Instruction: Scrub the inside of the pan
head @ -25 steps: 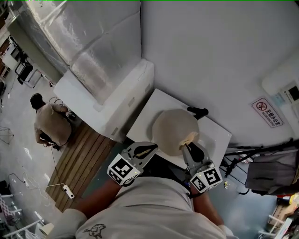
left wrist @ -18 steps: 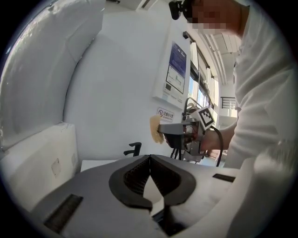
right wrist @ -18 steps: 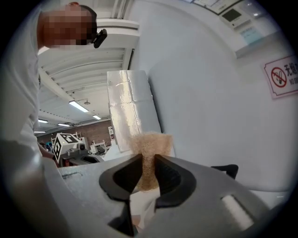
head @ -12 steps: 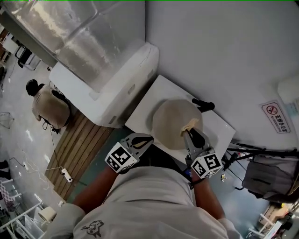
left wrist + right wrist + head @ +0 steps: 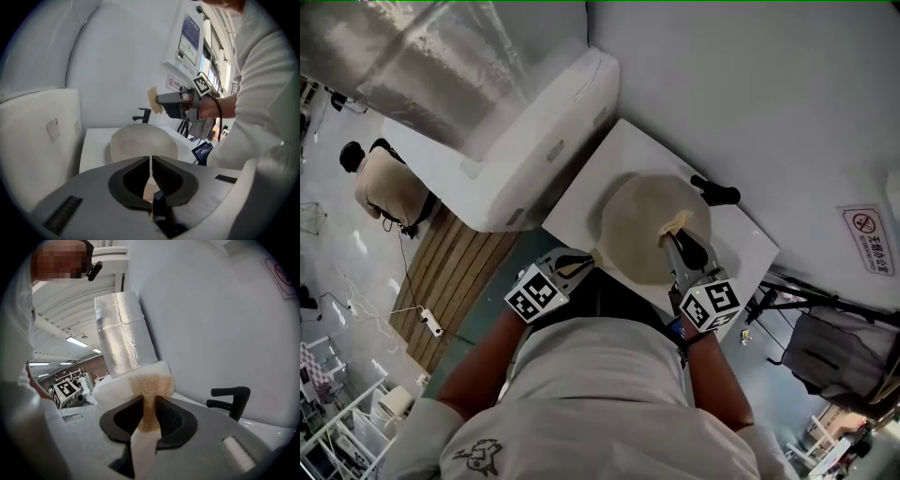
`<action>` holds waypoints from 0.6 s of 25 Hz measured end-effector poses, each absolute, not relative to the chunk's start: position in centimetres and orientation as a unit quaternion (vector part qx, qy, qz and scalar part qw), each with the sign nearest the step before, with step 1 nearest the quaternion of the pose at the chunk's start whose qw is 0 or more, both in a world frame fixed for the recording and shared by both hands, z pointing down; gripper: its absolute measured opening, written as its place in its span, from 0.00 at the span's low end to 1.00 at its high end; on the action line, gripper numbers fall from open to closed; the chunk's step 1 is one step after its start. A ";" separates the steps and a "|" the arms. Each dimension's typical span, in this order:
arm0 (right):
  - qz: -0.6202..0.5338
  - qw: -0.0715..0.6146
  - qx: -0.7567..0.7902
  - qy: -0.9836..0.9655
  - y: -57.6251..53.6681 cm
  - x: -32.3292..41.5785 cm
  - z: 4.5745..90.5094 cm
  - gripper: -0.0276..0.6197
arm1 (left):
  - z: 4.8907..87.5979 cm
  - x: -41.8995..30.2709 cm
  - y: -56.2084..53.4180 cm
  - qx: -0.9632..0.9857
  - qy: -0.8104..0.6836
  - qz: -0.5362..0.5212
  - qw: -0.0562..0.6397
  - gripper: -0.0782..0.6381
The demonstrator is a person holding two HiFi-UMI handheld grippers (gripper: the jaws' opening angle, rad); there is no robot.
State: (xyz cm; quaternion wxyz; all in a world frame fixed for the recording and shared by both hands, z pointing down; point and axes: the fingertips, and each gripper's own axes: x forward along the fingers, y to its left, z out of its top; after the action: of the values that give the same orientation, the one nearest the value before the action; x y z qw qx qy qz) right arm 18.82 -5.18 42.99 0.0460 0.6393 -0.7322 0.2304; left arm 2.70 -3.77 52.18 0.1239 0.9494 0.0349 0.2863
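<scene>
The round beige pan point(image 5: 647, 246) sits on the white table point(image 5: 581, 211), near the table's front edge, with its black handle point(image 5: 718, 193) pointing away from us towards the grey wall point(image 5: 750, 84).

Above the pan, on the handle side, our right tool point(image 5: 676, 234) is clenched on a tan, coarse-grained scrubbing sponge point(image 5: 675, 222). In the right gripper view the two black jaws press on the sponge point(image 5: 149, 397) from either side, and its top sticks out past the tips. The left gripper view shows this sponge point(image 5: 153, 99) held in the air over the pan point(image 5: 143, 143), clear of it.

Our left tool point(image 5: 589, 259) is at the pan's near-left rim, just beside it; we cannot tell whether it touches. Its jaws have just been opening and stand parted by only a thin slit, with nothing gripped between them, as the left gripper view shows point(image 5: 150, 161).

To the left of the table stands a long white box point(image 5: 534, 141) with a silver foil-wrapped duct point(image 5: 422, 66) rising from it. Beyond it lie a strip of wooden slats point(image 5: 455, 272) on the floor and a seated person point(image 5: 384, 192).
</scene>
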 end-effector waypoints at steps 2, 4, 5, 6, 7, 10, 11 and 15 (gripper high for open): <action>0.244 0.048 0.634 -0.732 -5.7 18.9 44.3 0.17 | 54.1 2.0 -4.1 0.941 0.032 0.314 0.122 0.15; 0.256 0.052 0.628 -0.733 -6.0 18.9 45.4 0.17 | 55.6 1.4 -4.1 0.934 0.031 0.334 0.123 0.16; 0.260 0.056 0.626 -0.734 -6.0 18.9 45.9 0.17 | 56.4 1.2 -3.9 0.930 0.032 0.345 0.123 0.19; 0.263 0.060 0.624 -0.734 -6.1 19.0 46.3 0.17 | 57.1 0.9 -3.7 0.926 0.033 0.355 0.123 0.21; 0.266 0.063 0.623 -0.733 -6.2 19.2 46.8 0.17 | 57.8 0.8 -3.6 0.923 0.035 0.362 0.123 0.23; 0.271 0.070 0.620 -0.733 -6.8 19.5 48.0 0.17 | 59.7 0.5 -3.3 0.915 0.040 0.382 0.127 0.30; 0.273 0.073 0.619 -0.733 -7.0 19.6 48.4 0.17 | 60.2 0.5 -3.1 0.912 0.041 0.388 0.129 0.32; 0.295 0.089 0.624 -0.718 -7.6 20.8 51.3 0.17 | 62.4 0.1 -2.7 0.901 0.045 0.410 0.136 0.37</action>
State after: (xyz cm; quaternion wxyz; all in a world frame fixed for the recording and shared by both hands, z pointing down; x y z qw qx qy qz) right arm 20.85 -7.56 51.30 0.0890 0.6242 -0.7180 0.2949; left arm 0.09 -2.66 62.43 0.1360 0.9007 0.0449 0.4103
